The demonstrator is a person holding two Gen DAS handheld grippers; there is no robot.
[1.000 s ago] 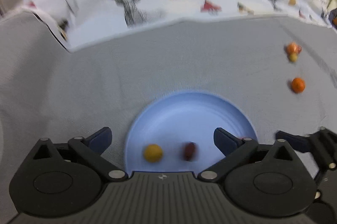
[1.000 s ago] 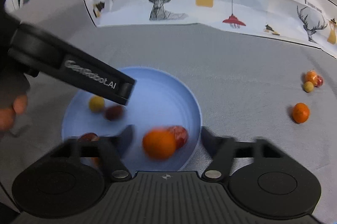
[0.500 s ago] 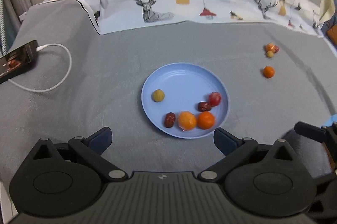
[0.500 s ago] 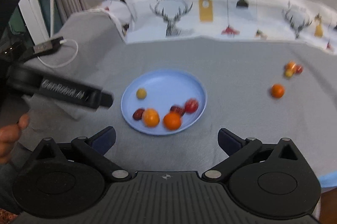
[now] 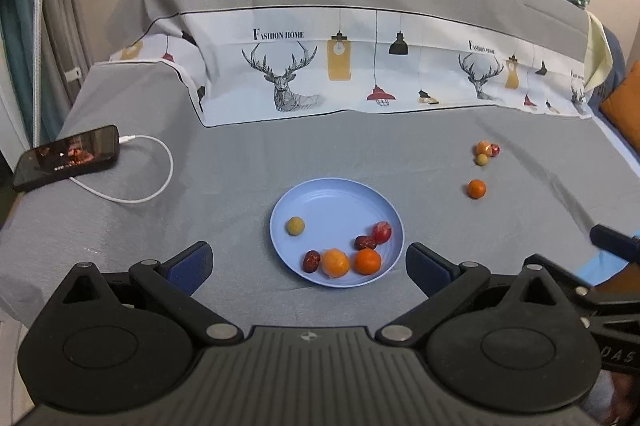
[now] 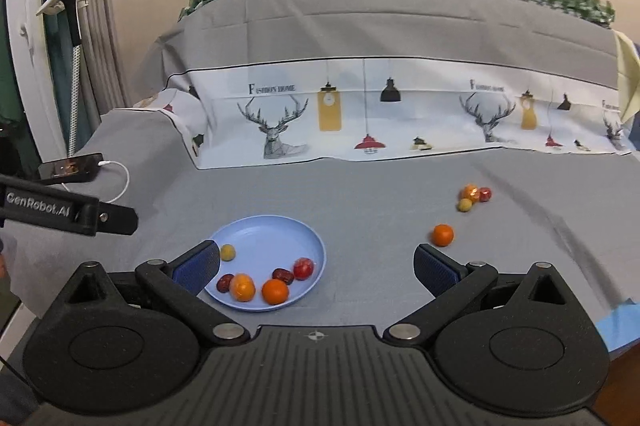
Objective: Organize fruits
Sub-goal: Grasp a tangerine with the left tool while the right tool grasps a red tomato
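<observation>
Blue plate (image 5: 340, 202) sits on the grey cloth (image 5: 280, 154) near its front edge, holding six fruits: a yellow-green one, two oranges, two dark dates and a red one. Toward the right edge lie a loose orange (image 5: 476, 189) and a cluster of three small fruits (image 5: 485, 152). Left gripper (image 5: 308, 262) and right gripper (image 6: 316, 266) both hang released, jaws spread wide, holding nothing.
</observation>
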